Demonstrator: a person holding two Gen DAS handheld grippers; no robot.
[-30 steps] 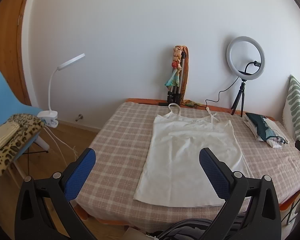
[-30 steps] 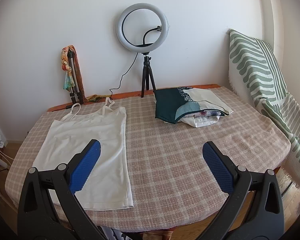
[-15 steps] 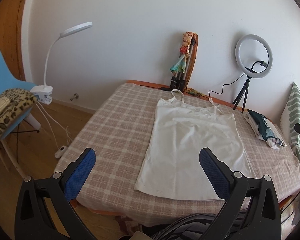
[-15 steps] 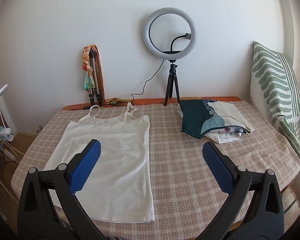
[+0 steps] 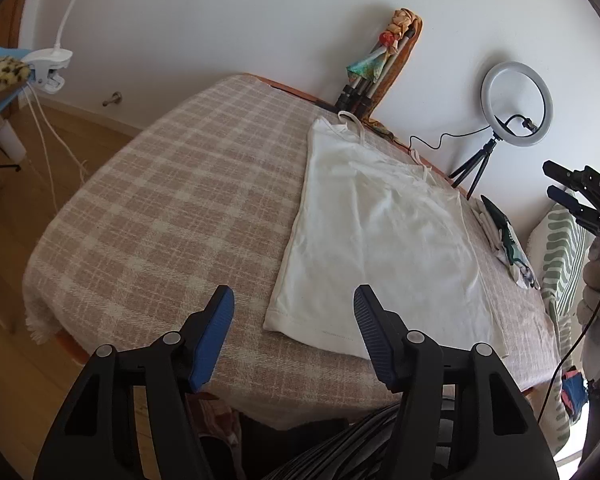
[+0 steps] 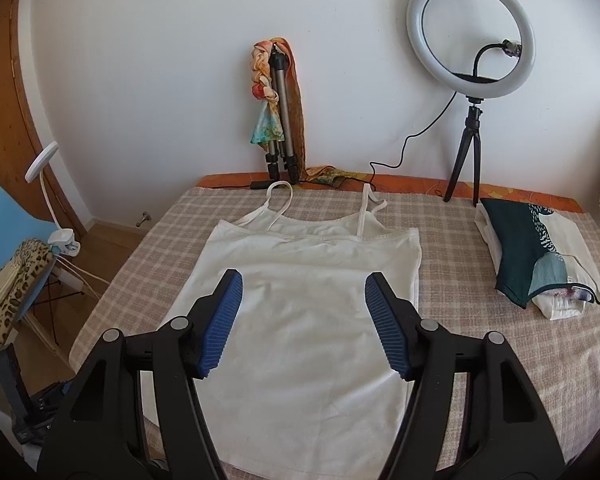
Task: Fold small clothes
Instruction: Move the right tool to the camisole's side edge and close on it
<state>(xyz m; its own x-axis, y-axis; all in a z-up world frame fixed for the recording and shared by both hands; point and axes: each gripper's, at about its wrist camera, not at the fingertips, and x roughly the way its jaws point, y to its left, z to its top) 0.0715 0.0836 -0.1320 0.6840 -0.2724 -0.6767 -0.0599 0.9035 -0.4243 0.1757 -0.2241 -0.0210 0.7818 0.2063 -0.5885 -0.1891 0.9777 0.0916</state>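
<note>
My white camisole lies flat on the checked cloth of the desk, straps toward the far wall and hem at the near edge, spread smooth so a fold can start cleanly. My left tongs hang spread apart and empty just above the near left corner of the hem, which I judge is the corner to pinch first. My right tongs are parted and empty too, poised over the middle of the garment, likely ready to take the other side. A folded pile of clothes sits at the far right, probably finished pieces kept out of the way.

Compared with a second ago, both tongs have narrowed from a much wider spread and have come in over the camisole: the left has dropped toward the hem corner, and the right has swung left from the bare cloth to sit above the fabric.
</note>
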